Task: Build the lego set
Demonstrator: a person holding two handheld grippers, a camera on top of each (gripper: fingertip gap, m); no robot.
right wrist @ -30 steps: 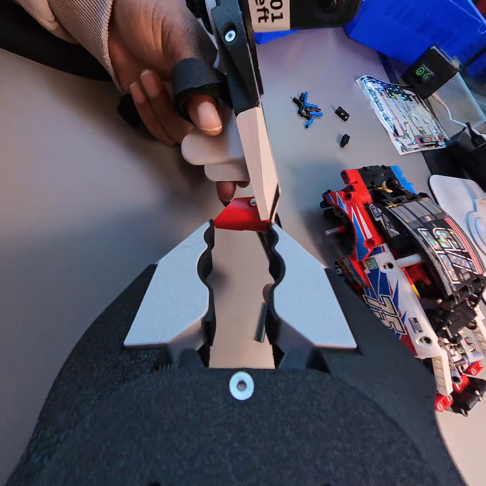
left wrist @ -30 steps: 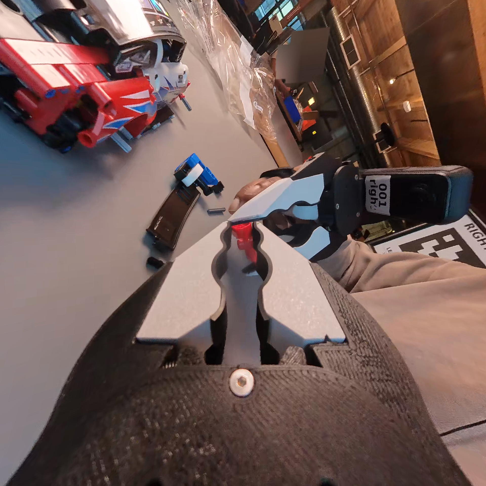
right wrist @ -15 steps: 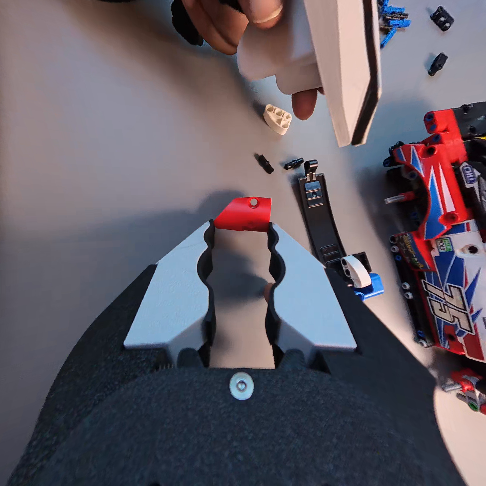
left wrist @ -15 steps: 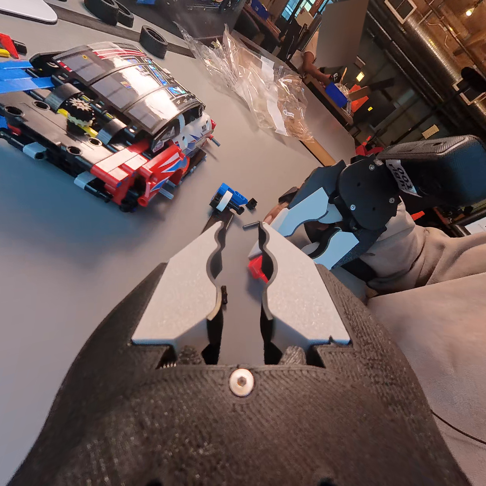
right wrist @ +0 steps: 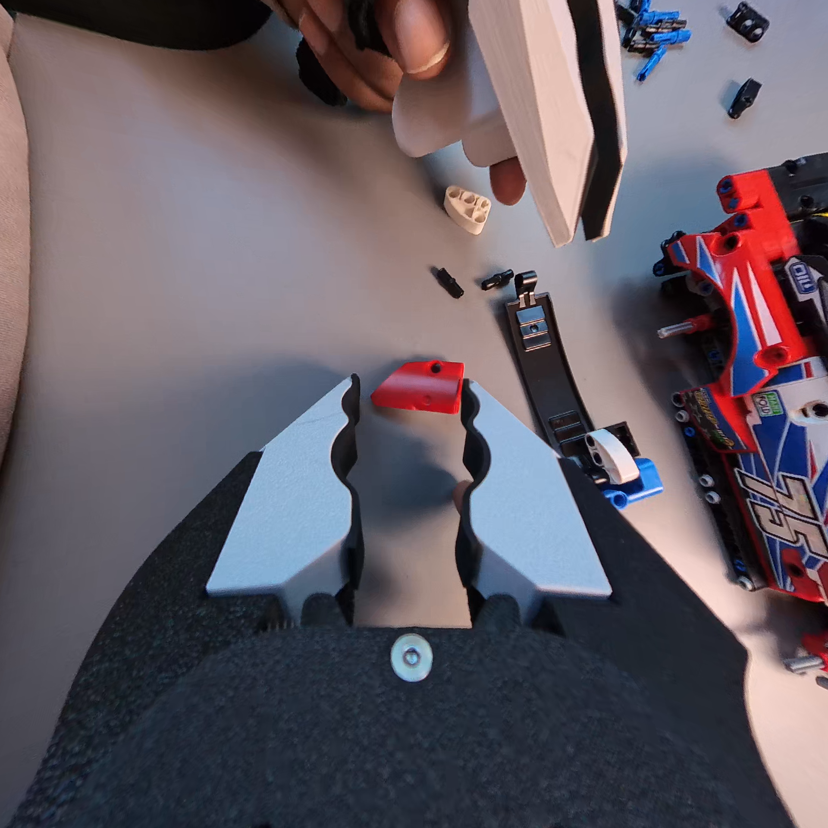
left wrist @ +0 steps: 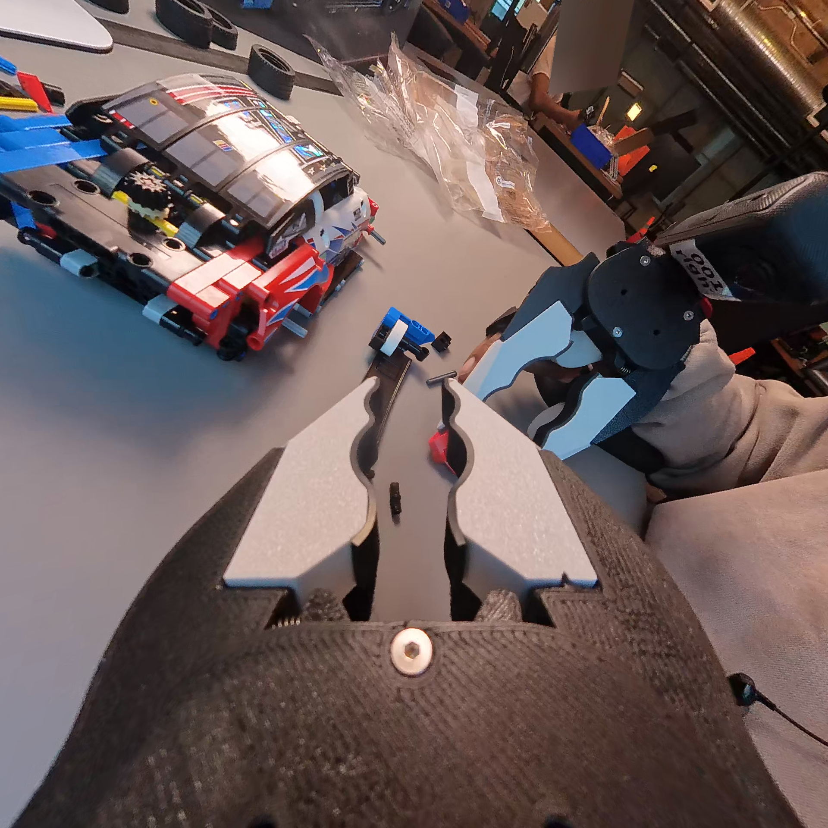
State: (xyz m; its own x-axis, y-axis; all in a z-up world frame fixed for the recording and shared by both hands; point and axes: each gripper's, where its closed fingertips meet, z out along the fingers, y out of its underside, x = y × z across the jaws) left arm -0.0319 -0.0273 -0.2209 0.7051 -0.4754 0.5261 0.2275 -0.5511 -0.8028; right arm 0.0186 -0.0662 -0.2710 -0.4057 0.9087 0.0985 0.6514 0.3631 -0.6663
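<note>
A small red sloped panel [right wrist: 416, 387] lies on the grey table at the tips of my right gripper [right wrist: 410, 383]. The right gripper is open: the panel touches the right finger and a gap shows at the left one. In the left wrist view the panel [left wrist: 441, 448] is half hidden behind my left gripper's right finger. My left gripper [left wrist: 410, 387] is open and empty, above a black pin [left wrist: 395, 497]. It hangs above the table in the right wrist view [right wrist: 578, 233]. The partly built red, white and black car [left wrist: 201, 215] stands at the left, and at the right edge of the right wrist view [right wrist: 761, 403].
A black curved panel [right wrist: 544, 372] with a white and blue piece [right wrist: 614, 461] lies beside the car. A pale small beam [right wrist: 468, 208], black pins [right wrist: 448, 282] and blue pins [right wrist: 654, 31] are scattered. Tyres [left wrist: 271, 69] and plastic bags [left wrist: 448, 134] lie at the back. The tips of one gripper are about 8 cm away from the tips of the other. Between my right fingertips and the black pin [left wrist: 395, 497] there is roughly 5 cm. It is also in sight in the right wrist view [right wrist: 450, 287].
A second ago both grippers held the red panel together. The left let go and drew back. The right has brought the panel down to the table and opened off it.
</note>
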